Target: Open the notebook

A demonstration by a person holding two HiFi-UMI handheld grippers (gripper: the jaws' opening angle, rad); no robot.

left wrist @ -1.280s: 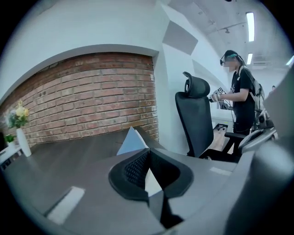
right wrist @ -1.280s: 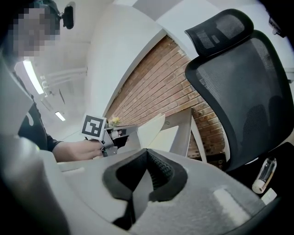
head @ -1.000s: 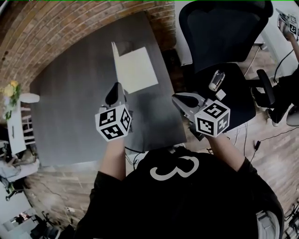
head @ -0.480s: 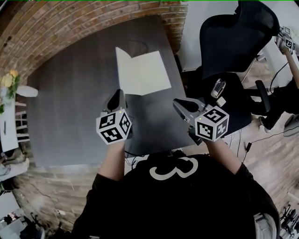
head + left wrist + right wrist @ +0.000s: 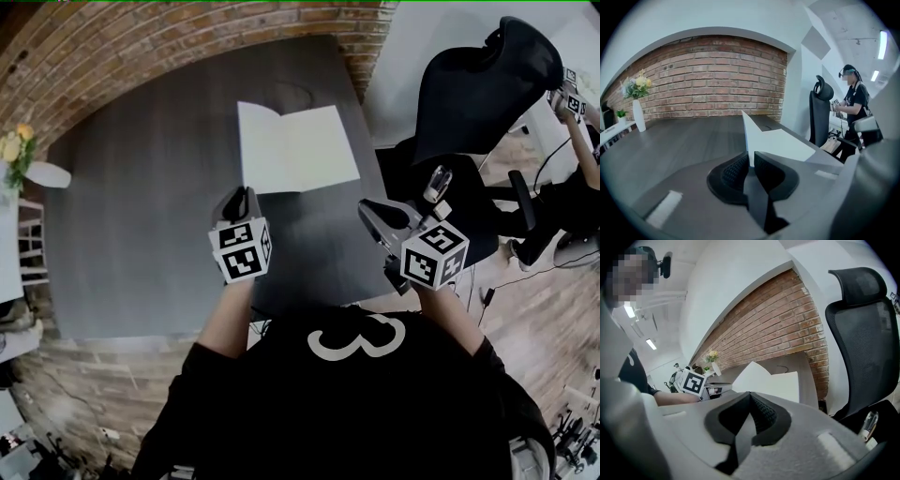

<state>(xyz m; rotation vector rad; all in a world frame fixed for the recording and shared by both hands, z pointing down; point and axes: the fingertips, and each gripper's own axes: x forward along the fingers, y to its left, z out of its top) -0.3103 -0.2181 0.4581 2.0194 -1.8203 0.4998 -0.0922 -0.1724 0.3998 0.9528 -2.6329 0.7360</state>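
The white notebook (image 5: pixel 300 150) lies open on the dark table (image 5: pixel 141 216), and its cover (image 5: pixel 748 133) stands upright along the left side. My left gripper (image 5: pixel 236 199) is at the notebook's near left corner. Its jaws have just been opening and stand slightly apart in the left gripper view (image 5: pixel 751 157), with the cover's lower edge in the narrow gap and no pad pressing it. My right gripper (image 5: pixel 377 217) hovers off the table's right edge, in front of the chair, shut and empty (image 5: pixel 750 397). The notebook (image 5: pixel 780 383) shows beyond its jaws.
A black office chair (image 5: pixel 478 84) stands right of the table with a small silver object (image 5: pixel 436 183) on its seat. A white vase of flowers (image 5: pixel 19 155) sits at the far left. A brick wall runs behind the table. Another person (image 5: pixel 853 103) stands beyond the chair.
My left gripper has come back and down along the notebook's left edge towards its near corner. The cover still stands upright. The right gripper has drifted a little, still beside the table.
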